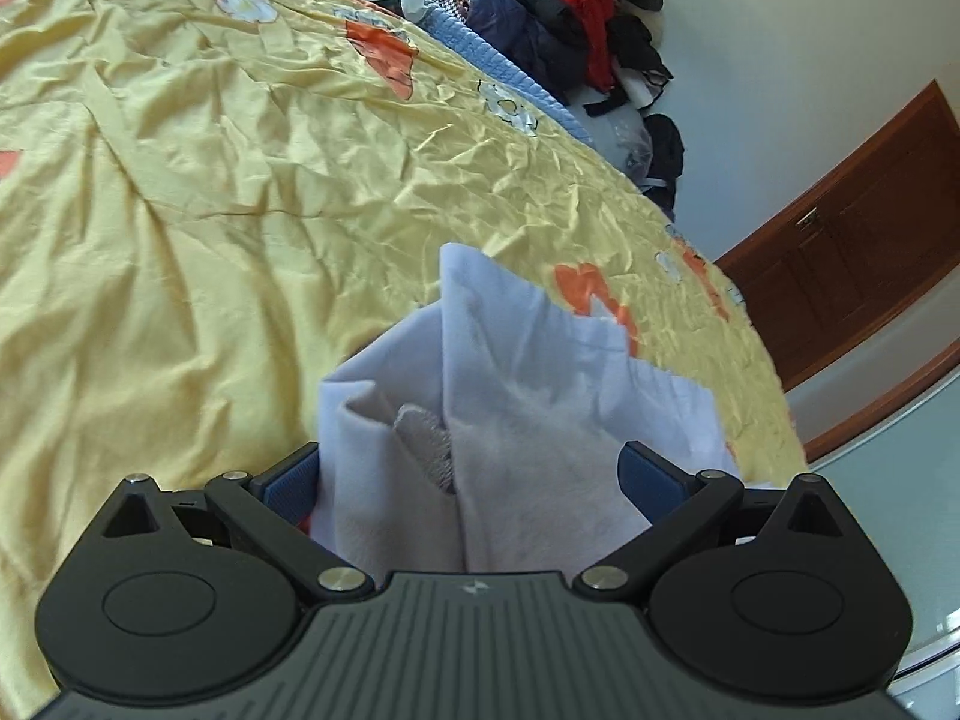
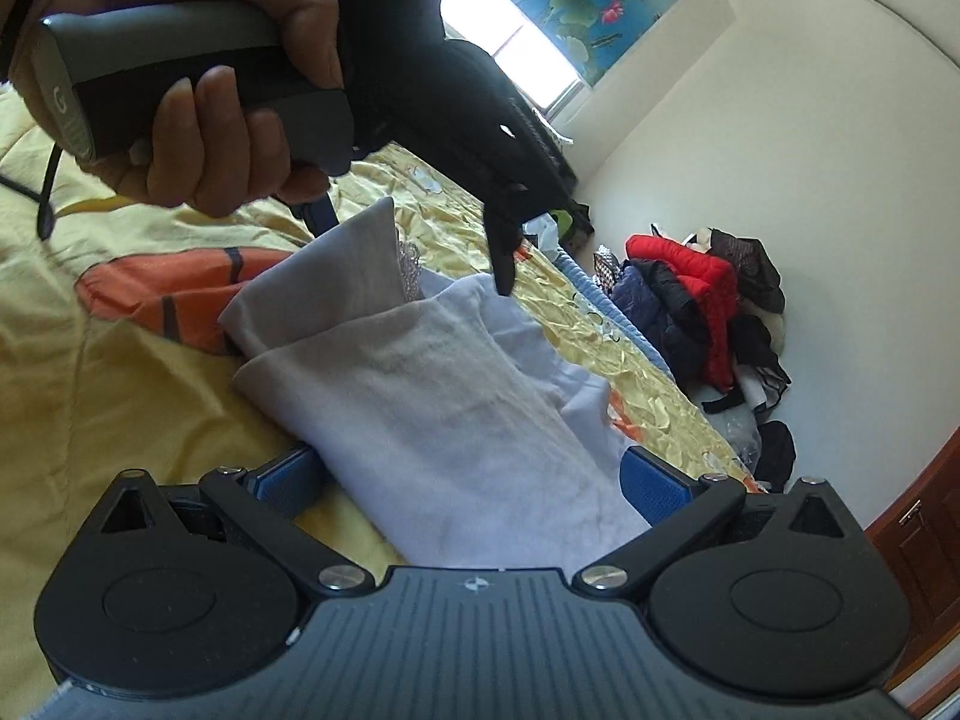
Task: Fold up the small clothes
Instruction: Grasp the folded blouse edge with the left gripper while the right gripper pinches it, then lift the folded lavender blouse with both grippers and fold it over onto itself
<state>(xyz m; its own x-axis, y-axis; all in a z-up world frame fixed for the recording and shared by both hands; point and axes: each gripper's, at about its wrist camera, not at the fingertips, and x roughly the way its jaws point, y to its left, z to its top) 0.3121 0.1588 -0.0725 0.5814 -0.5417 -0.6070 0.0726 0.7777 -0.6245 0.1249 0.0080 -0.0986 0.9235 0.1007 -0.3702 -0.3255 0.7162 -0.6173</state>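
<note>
Item one: my left gripper (image 1: 468, 480), at lower centre of the left wrist view, jaws spread wide, pale lavender garment (image 1: 510, 408) bunching between the blue pads (image 1: 651, 483); whether they are pinching it I cannot tell.

Item two: my right gripper (image 2: 468, 480), jaws likewise standing wide, the same garment (image 2: 456, 414) passing between them at centre frame.

Item three: my left hand (image 2: 228, 90), upper left of the right wrist view, gripping its handle.

Item four: yellow floral bedspread (image 1: 210, 210) lying under the garment.

Item five: heap of clothes (image 1: 558, 6), upper right.
</note>
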